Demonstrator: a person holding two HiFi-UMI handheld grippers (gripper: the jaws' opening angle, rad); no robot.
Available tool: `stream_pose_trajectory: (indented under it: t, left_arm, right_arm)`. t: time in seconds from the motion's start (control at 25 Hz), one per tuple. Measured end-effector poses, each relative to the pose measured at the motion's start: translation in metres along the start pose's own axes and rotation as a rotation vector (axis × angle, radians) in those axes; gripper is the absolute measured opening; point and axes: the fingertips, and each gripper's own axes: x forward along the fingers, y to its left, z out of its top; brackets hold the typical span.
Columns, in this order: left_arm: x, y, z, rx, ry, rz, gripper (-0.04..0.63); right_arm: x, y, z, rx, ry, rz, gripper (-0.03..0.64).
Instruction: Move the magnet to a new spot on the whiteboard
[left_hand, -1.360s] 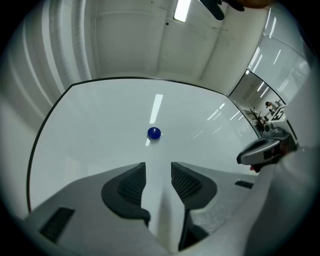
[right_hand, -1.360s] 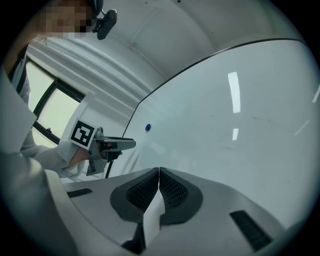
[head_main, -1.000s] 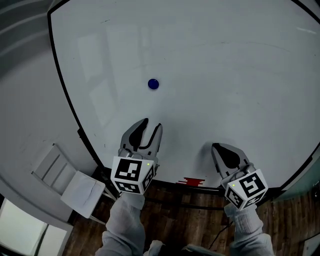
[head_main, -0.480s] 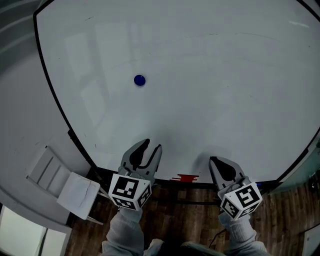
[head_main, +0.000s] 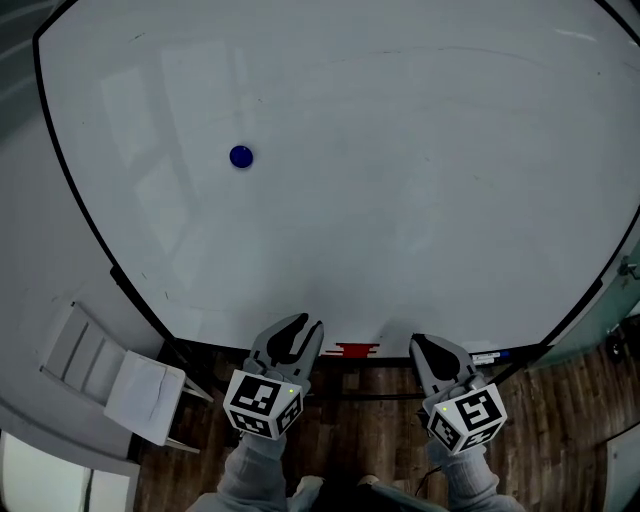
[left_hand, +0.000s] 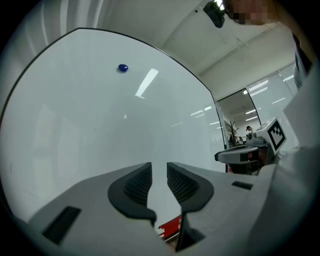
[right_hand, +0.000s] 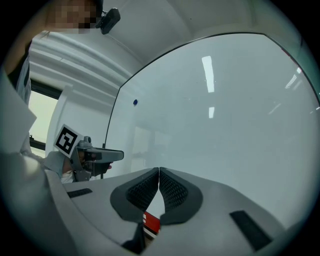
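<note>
Hovering at the lower edge of the whiteboard (head_main: 400, 180), both grippers are well apart from the blue magnet (head_main: 241, 156), which sits alone on the board's upper left. The left gripper (head_main: 306, 326) is closing its jaws on nothing; the right gripper (head_main: 420, 345) has its jaws pressed together, empty. Whether the magnet is already at its new spot cannot be told; if not, reach, grasp and placement all remain. A red block (head_main: 355, 350) and markers (head_main: 488, 357) lie on the ledge, a white chair (head_main: 130, 385) stands left; nothing blocks the way.
</note>
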Motion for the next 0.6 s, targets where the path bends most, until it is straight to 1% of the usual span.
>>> stream_pose_trajectory:
  t: [0.16, 0.28, 0.48, 0.6]
  left_arm:
    - [0.004, -0.013, -0.019, -0.037, 0.030, -0.027, 0.076]
    - [0.008, -0.018, -0.032, -0.055, 0.051, -0.024, 0.053]
    - [0.013, -0.029, -0.053, -0.072, 0.089, -0.029, 0.023]
    - [0.013, -0.035, -0.067, -0.058, 0.125, -0.034, 0.017]
  right_arm:
    - [-0.012, -0.005, -0.016, 0.022, 0.028, -0.040, 0.028]
    - [-0.019, -0.011, -0.028, 0.035, 0.046, -0.072, 0.028]
    - [-0.029, -0.019, -0.046, 0.064, 0.071, -0.110, 0.028]
    - [-0.034, -0.022, -0.057, 0.069, 0.091, -0.128, 0.028]
